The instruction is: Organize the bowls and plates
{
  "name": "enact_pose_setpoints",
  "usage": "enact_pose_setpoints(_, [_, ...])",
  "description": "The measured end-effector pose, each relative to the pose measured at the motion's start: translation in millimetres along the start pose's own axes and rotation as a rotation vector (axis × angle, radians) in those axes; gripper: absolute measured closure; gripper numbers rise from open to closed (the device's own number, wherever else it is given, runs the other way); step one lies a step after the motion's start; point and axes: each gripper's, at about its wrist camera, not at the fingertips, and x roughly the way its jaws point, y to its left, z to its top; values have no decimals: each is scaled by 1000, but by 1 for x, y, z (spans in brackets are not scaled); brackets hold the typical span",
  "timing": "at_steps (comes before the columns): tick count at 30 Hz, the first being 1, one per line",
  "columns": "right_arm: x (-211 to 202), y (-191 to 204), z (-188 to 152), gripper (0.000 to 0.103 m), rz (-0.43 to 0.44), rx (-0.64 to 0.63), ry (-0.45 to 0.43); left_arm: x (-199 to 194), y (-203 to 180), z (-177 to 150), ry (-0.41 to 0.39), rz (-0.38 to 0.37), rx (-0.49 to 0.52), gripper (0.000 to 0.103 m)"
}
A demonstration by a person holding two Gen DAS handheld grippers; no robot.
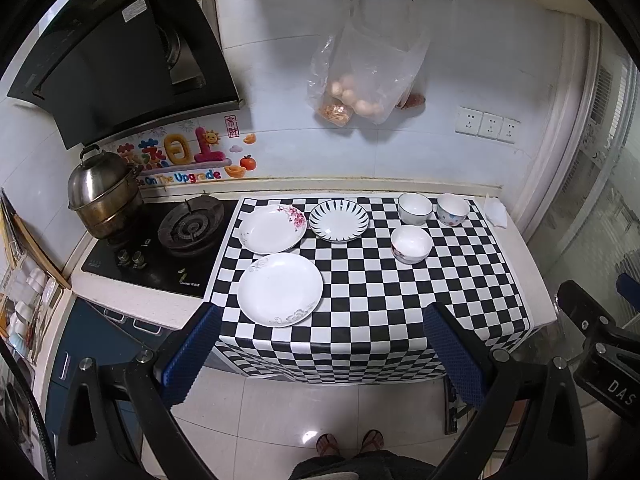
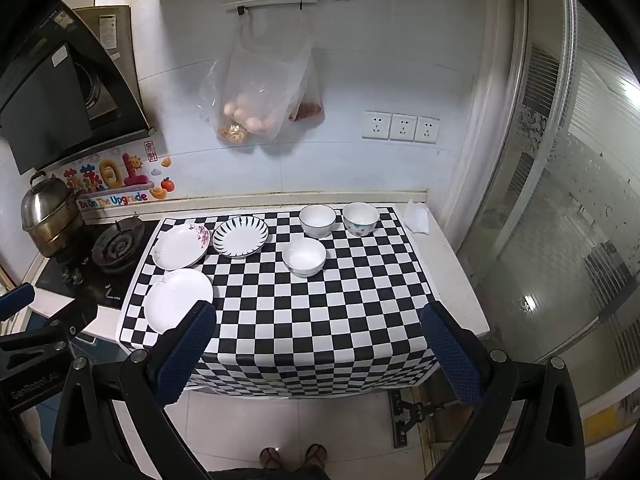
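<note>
Three plates lie on the left of the checkered cloth (image 1: 372,300): a plain white plate (image 1: 280,289) (image 2: 178,299) nearest, a pink-flowered plate (image 1: 273,229) (image 2: 181,247) behind it, and a blue-striped plate (image 1: 339,221) (image 2: 240,237) further right. Three bowls stand at the right rear: a blue-rimmed bowl (image 1: 415,208) (image 2: 317,221), a dotted bowl (image 1: 453,209) (image 2: 360,219), and a white bowl (image 1: 411,244) (image 2: 304,257) in front of them. My left gripper (image 1: 320,344) and right gripper (image 2: 318,344) hang open in front of the counter edge, holding nothing.
A gas hob (image 1: 160,248) with a steel pot (image 1: 102,196) sits left of the cloth. Plastic bags (image 1: 360,80) hang on the wall above. A crumpled tissue (image 2: 417,218) lies at the counter's right rear corner. A person's sandalled feet (image 1: 348,442) stand on the tiled floor.
</note>
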Motion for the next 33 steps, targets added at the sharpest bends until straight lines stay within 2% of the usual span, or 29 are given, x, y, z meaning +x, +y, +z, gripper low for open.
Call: enact_pose_setpoints(33, [0,18,7,0,4,-16,-30,-5,24,-3,-36,12,-29,0])
